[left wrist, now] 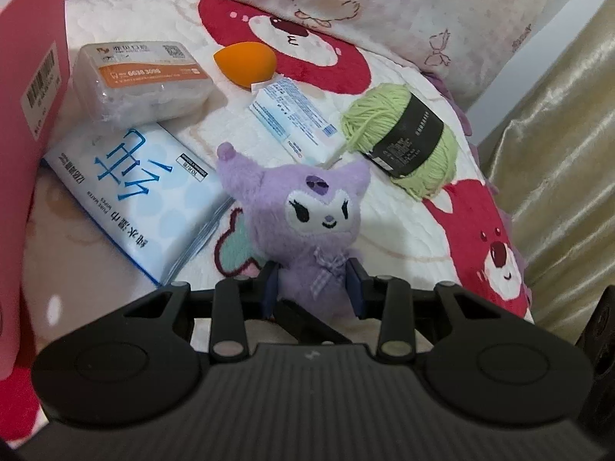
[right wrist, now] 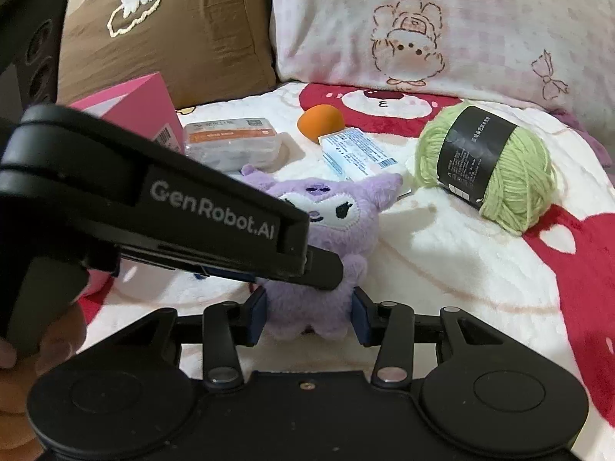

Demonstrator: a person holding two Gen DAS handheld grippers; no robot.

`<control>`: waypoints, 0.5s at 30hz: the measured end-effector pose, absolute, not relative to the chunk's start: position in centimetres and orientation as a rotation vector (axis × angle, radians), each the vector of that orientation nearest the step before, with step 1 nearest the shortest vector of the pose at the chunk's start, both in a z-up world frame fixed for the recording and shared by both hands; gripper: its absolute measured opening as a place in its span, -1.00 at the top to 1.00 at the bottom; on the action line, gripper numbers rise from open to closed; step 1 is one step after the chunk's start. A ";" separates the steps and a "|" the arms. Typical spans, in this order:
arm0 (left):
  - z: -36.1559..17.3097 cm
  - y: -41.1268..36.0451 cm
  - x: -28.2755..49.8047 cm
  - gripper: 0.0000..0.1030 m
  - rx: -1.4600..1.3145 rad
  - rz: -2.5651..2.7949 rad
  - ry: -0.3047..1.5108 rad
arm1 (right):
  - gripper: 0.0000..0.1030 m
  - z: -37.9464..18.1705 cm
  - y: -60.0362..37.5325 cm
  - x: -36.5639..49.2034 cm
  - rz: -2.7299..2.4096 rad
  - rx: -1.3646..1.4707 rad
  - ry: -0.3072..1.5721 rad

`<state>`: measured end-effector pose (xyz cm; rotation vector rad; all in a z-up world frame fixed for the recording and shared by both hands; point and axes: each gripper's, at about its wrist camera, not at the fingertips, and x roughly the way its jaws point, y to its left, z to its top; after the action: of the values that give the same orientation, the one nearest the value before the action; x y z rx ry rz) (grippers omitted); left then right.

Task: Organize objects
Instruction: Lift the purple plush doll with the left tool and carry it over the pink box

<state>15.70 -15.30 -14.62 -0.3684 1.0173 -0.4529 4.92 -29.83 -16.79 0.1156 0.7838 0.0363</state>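
Left wrist view: the left hand-held gripper (left wrist: 313,288) has its blue pads pressed on either side of the purple plush (left wrist: 313,226), clamped on its lower body just below the checked bow. The plush stands upright on the bed (left wrist: 403,238), facing the camera. At 10 o'clock from it lies a blue-and-white wipes pack (left wrist: 134,199); beyond that, a clear box (left wrist: 142,80) with an orange label. A pink carton (left wrist: 30,115) fills the left edge. An orange sponge (left wrist: 244,63) sits at 11 o'clock, touching a small white-and-blue box (left wrist: 296,119) that lies at 12. Green yarn (left wrist: 403,142) with a black band rests at 2 o'clock, near the plush's ear. A pale pillow (left wrist: 403,4) lies at the far side.

Right wrist view: the right hand-held gripper (right wrist: 309,317) is clamped on the plush (right wrist: 319,253) at its bottom, both pads dented into the fur. The left hand-held gripper (right wrist: 326,272) reaches in from 9 o'clock and meets the plush above them. Yarn (right wrist: 488,169) lies at 2 o'clock, well apart; sponge (right wrist: 321,121) and small box (right wrist: 357,153) at 12; clear box (right wrist: 230,142) and pink carton (right wrist: 134,115) at 11. A brown pillow (right wrist: 173,38) sits beside the pale pillow (right wrist: 442,27).
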 end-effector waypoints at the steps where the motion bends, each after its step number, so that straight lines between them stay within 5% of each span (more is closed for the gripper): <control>1: -14.4 -15.2 15.4 0.32 -0.362 -0.451 1.021 | 0.05 -16.6 -29.7 4.9 0.040 0.116 0.795; 15: -11.0 -14.4 11.8 0.33 -0.312 -0.473 1.052 | 0.04 -13.7 -28.2 1.8 0.021 0.165 0.829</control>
<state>11.83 -14.36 -11.02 -0.3122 1.0522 -0.4731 1.83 -28.16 -13.69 0.1651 0.8286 0.0207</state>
